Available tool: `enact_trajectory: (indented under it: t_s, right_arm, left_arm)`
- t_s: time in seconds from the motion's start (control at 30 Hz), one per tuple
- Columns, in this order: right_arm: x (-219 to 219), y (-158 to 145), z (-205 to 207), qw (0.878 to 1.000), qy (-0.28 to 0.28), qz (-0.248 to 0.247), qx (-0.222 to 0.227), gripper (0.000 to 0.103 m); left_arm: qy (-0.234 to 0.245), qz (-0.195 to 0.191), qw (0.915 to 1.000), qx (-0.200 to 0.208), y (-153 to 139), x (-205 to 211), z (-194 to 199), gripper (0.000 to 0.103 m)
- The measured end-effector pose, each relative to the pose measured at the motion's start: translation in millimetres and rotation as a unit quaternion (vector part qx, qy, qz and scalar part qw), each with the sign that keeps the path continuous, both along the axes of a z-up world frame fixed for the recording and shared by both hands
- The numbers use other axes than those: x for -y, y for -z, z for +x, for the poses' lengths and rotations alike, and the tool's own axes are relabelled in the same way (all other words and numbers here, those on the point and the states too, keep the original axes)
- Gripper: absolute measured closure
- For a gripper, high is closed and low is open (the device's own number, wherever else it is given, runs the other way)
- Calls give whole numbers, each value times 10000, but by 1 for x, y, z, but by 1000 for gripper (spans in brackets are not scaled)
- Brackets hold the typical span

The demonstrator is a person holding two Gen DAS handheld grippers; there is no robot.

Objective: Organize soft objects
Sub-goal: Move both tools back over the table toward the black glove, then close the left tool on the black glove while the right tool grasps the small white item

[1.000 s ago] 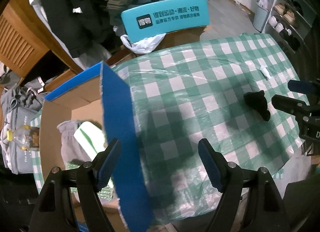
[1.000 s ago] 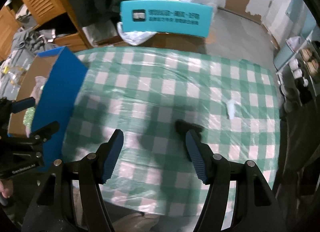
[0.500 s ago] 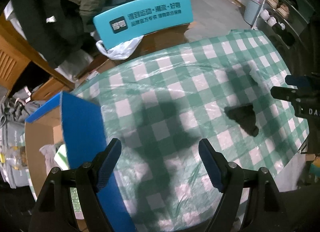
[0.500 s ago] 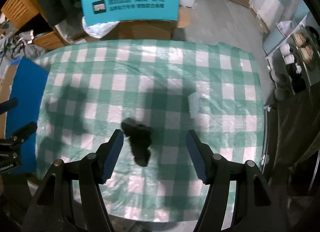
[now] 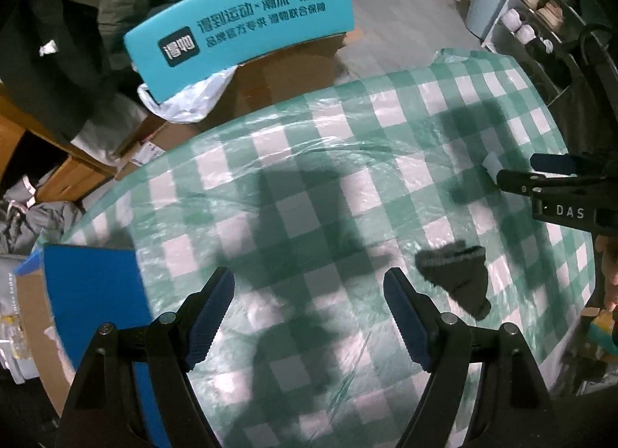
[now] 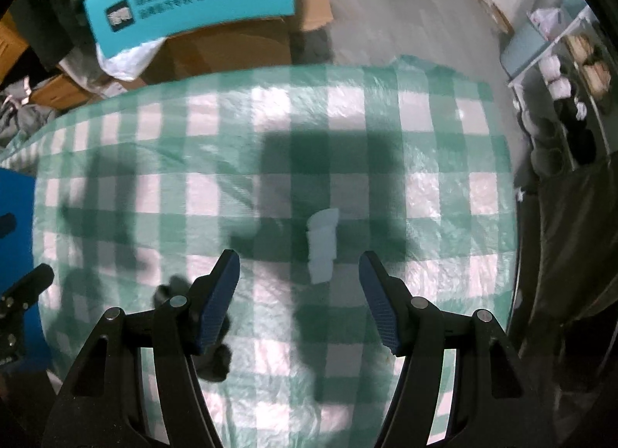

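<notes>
Both grippers hang over the table (image 5: 270, 162), which wears a green-and-white checked cloth under clear plastic. The left gripper (image 5: 309, 316) points down at the cloth with its blue-padded jaws wide apart and nothing between them; only shadowed checks lie below it. Just to its right lies a black sock (image 5: 455, 274), crumpled flat on the cloth, clear of the left jaws. The right gripper (image 6: 299, 301) also points down, jaws spread fairly wide and holding nothing. Between its fingers, a little ahead of the tips, a small white cloth (image 6: 322, 243) lies on the table, touched by neither pad. The same black sock (image 6: 216, 359) shows in the right wrist view partly hidden behind the gripper's left finger, outside the jaws. In the left wrist view the right gripper (image 5: 517, 173) comes in from the right edge, above the white cloth (image 5: 492, 162). At the table's left end stands a cardboard box (image 5: 92, 293) with a blue flap. Beyond the table a teal sign (image 5: 239, 27) with printed characters leans on brown cartons.
</notes>
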State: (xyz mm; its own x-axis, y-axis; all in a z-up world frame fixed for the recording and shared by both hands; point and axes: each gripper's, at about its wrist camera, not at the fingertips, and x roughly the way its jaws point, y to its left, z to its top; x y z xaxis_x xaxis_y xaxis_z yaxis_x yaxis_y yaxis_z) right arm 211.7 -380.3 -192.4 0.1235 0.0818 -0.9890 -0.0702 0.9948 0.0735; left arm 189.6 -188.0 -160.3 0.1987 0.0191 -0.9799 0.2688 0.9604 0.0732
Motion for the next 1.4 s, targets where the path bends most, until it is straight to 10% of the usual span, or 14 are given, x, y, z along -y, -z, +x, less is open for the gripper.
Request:
enact_trajectory:
  t_s: [0.33,0.77,0.97,1.4]
  right_arm:
    - [7,29,10,10000,37,3,-32,39]
    - [-2,45,16,9999,-115,-113,-16,60]
    - [-3,46,15,9992,-122,-384,19,87]
    - [11,21,-8,9997,18,-242,89,90]
  left_arm:
    - [-149,-108,9995,-274,29,5,15,22]
    - [-216,-292,9985,-401,35,19,18,22]
    - [-197,-338,9984,-418,31,30,14,22]
    - [-79,-558,9967,-587,30,67,-14,20]
